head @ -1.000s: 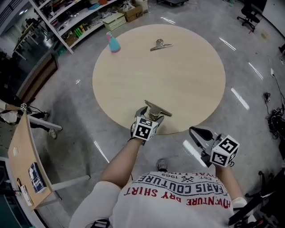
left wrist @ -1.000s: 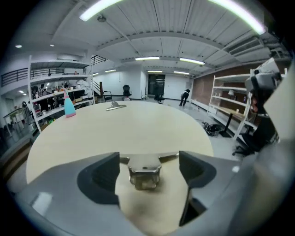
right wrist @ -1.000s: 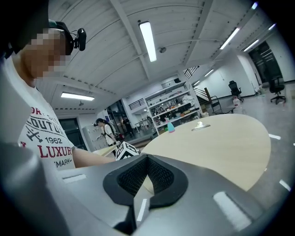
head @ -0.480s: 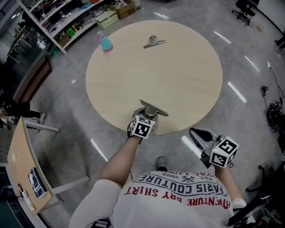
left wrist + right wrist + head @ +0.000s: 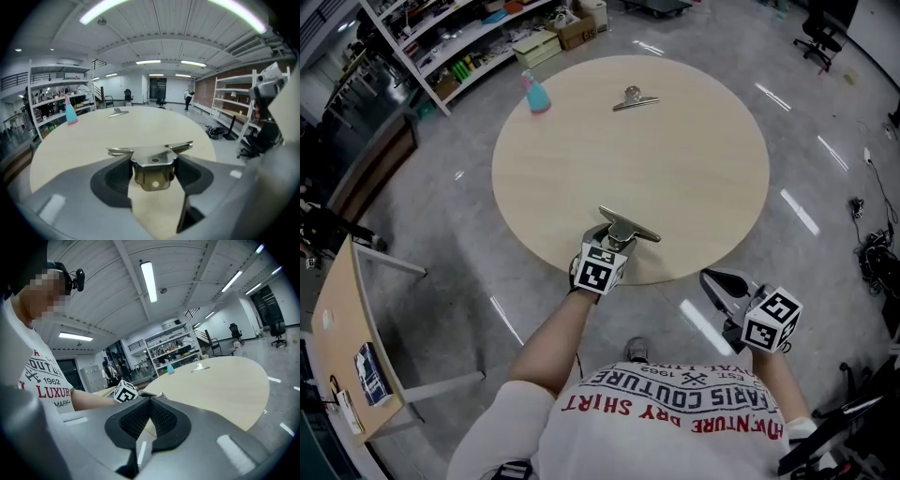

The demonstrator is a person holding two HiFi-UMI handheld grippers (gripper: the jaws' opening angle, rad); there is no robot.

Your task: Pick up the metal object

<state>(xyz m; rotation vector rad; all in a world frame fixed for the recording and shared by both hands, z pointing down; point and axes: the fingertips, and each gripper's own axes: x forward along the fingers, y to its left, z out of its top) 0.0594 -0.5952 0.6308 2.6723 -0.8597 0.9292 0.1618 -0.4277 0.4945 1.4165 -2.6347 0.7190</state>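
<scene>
A shiny metal bulldog clip lies at the near edge of the round beige table. My left gripper is shut on the clip's handle. In the left gripper view the clip sits squarely between the dark pads of the left gripper, its wings spread across the front. My right gripper hangs off the table to the right, over the floor. In its own view the right gripper has its ribbed pads pressed together with nothing between them.
A second metal clip lies at the table's far side, with a blue spray bottle to its left. Shelving stands beyond the table. A small desk is at the left, and an office chair stands at the back right.
The head camera has swayed slightly. Both grippers sit where they were, the left one still at the near clip.
</scene>
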